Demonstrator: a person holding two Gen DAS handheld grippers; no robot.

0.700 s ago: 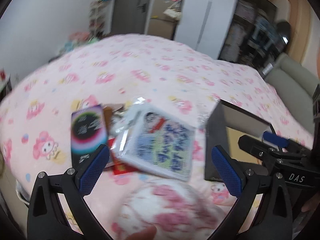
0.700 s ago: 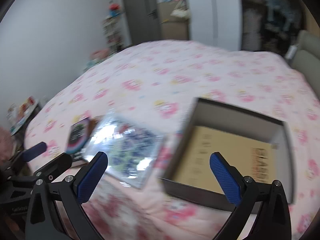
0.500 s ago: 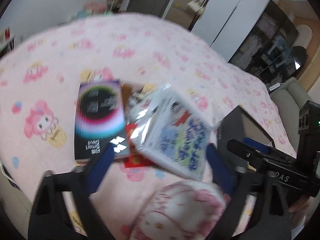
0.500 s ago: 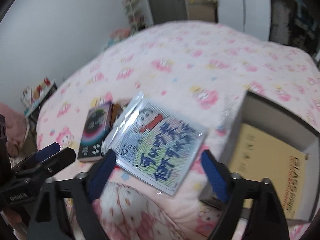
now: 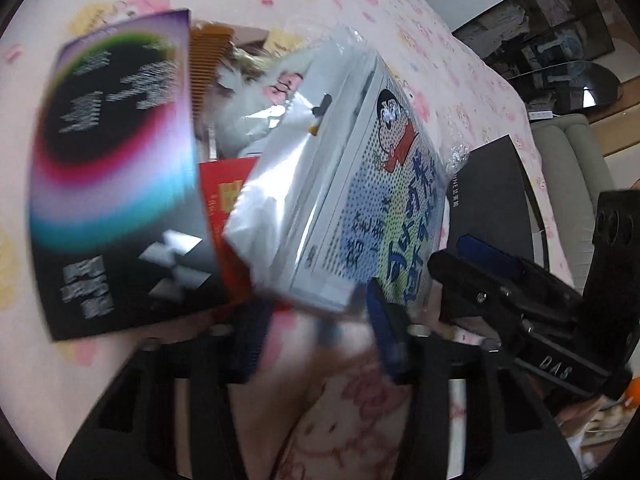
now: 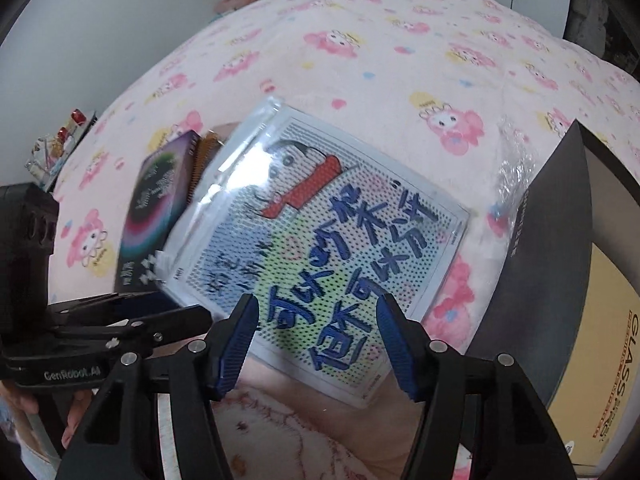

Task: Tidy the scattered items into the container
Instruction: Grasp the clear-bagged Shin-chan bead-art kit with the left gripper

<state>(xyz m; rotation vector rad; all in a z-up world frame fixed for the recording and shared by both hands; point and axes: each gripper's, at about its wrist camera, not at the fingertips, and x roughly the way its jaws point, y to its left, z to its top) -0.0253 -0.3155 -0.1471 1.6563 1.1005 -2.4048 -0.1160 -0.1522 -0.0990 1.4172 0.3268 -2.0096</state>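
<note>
Left gripper [image 5: 320, 320]: held low over the near edge of the pile; its blue fingers [image 5: 384, 332] are parted, with nothing between them; the picture is blurred by motion. In the right wrist view it is seen at far left [image 6: 132, 320].
Right gripper [image 6: 316, 340]: jaws spread apart, nothing clamped; the fingers [image 6: 236, 340] are seen over the near edge of the bead kit, contact cannot be told. In the left wrist view it is seen at right [image 5: 500, 276].
Bead kit [image 6: 320, 248]: a flat square pack in clear wrap, printed with a cartoon boy and blue characters; laid tilted on top of the pile, its near corner raised toward the grippers.
Dark booklet [image 5: 116, 176]: black cover with a rainbow ring, laid flat on the bed to the left of the bead kit, partly tucked under it.
Comb [image 5: 204, 64]: brown, seen between booklet and kit, mostly covered.
Red packet [image 5: 228, 204]: under the kit's left edge, only a part shown.
White plush [image 5: 256, 112]: under the kit's wrap, behind the red packet.
Box [image 6: 560, 280]: dark-walled, open, with a tan printed sheet inside; set on the bed just right of the bead kit.
Bed [image 6: 400, 40]: covered with a pink cartoon-print sheet; all items rest on it.
</note>
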